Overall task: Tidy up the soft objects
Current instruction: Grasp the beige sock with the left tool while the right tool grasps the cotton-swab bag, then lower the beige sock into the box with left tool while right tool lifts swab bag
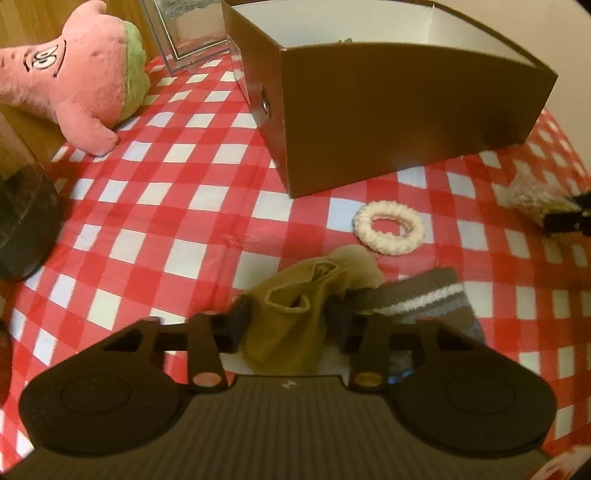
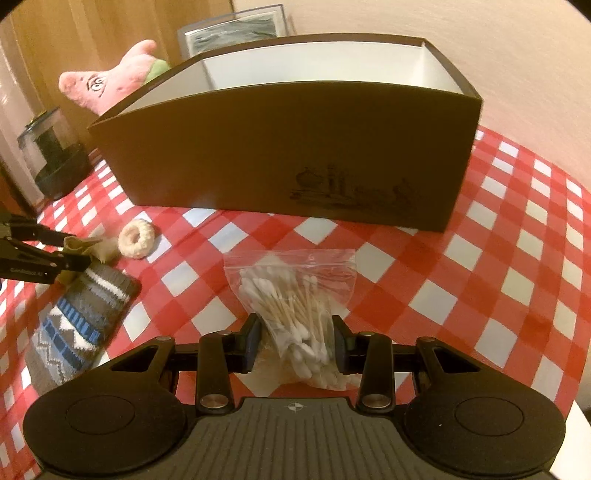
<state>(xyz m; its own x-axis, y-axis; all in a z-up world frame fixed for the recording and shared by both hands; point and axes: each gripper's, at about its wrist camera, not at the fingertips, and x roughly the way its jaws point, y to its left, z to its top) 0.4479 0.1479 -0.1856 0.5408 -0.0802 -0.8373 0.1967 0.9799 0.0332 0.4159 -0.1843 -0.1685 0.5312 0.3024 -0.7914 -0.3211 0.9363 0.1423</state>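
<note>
My left gripper [image 1: 290,319] is closed on an olive-tan cloth [image 1: 291,314] that bunches between its fingers, low over the checkered table. It shows from the side in the right wrist view [image 2: 70,258]. A grey patterned sock [image 1: 428,299] lies just right of it, also seen in the right wrist view [image 2: 77,325]. A cream knitted ring [image 1: 388,227] lies beyond. My right gripper [image 2: 295,338] holds a clear bag of cotton swabs [image 2: 295,306] between its fingers. The brown open box [image 2: 280,155] stands behind, also in the left wrist view [image 1: 388,110].
A pink plush toy [image 1: 74,74] leans at the far left, also in the right wrist view [image 2: 110,81]. A clear picture frame [image 1: 184,33] stands behind the box. A dark round container [image 2: 51,151] sits at the table's left edge. The red-and-white tablecloth [image 1: 166,203] covers the table.
</note>
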